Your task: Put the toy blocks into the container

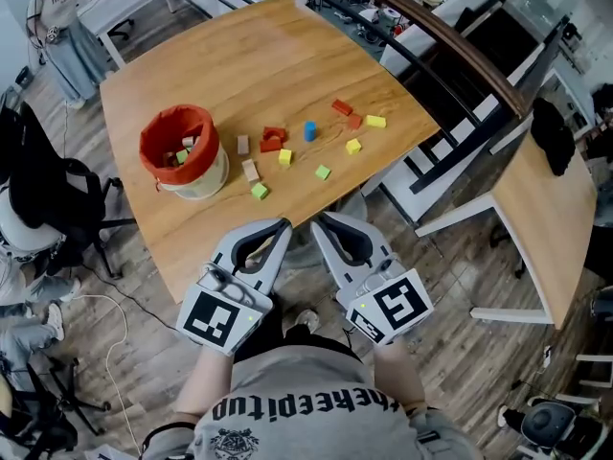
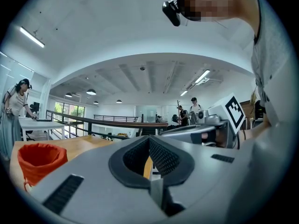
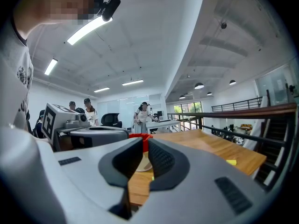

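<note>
- One round cream container with an orange-red fabric liner (image 1: 206, 182), near the surface's left edge; the blocks inside it are too jumbled to count.
- Three small yellow toy blocks (image 1: 375, 121) (image 1: 353, 146) (image 1: 284, 157).
- Three red toy blocks (image 1: 342, 107) (image 1: 354, 121) (image 1: 273, 139), the last one arch-shaped.
- Two green toy blocks (image 1: 323, 172) (image 1: 260, 191).
- Two pale wooden toy blocks (image 1: 243, 144) (image 1: 251, 170).
- One blue cylinder block (image 1: 309, 131).
- That makes eleven loose blocks on the one wooden surface (image 1: 239, 56).

Black lettering runs across the person's grey shirt (image 1: 316, 405), upside down in the head view, and appears to read "thekeepitup" (the last letters are less sure). Coded black-and-white square markers face up on the left cube (image 1: 218, 319) and the right cube (image 1: 397, 307).
</note>
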